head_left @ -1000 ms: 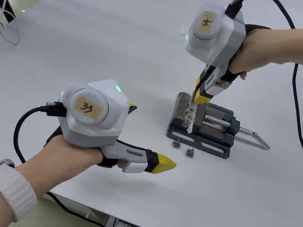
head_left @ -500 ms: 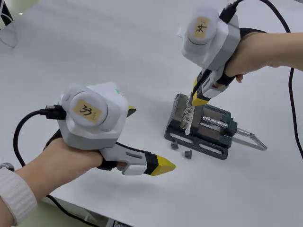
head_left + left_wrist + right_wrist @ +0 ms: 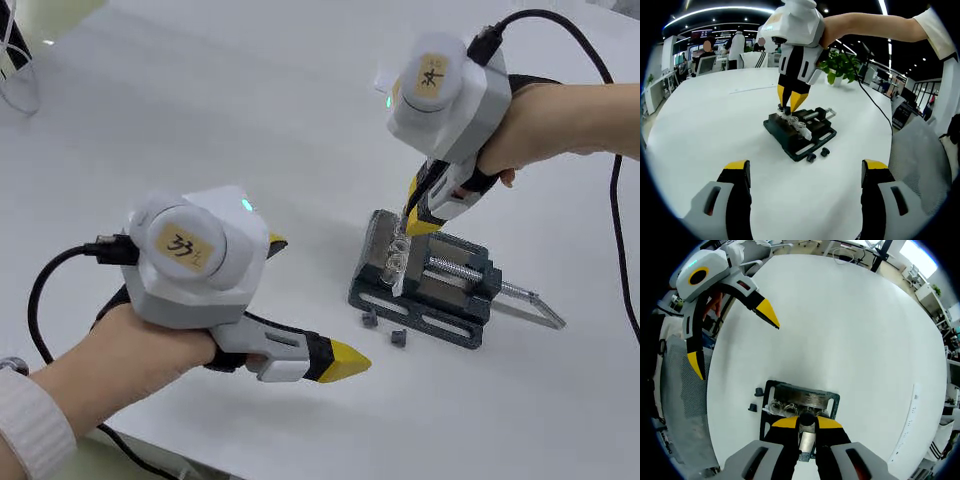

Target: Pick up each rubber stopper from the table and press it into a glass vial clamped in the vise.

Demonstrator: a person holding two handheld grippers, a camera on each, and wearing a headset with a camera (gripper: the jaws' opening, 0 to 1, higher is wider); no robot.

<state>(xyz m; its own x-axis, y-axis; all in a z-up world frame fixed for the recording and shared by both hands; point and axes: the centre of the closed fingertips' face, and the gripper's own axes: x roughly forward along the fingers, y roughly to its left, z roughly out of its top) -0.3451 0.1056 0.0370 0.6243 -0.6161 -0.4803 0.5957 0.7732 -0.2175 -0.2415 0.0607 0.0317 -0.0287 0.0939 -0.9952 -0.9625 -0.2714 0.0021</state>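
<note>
Two stoppers beside vise, handwritten labels

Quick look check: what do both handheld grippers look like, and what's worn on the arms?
Both alike: the left gripper and right gripper have white-grey housings, a round tan sticker with handwritten marks, a green light, black jaws tipped yellow, a black rear cable. Left wrist: white ribbed cuff. Right arm: light short sleeve.
</note>
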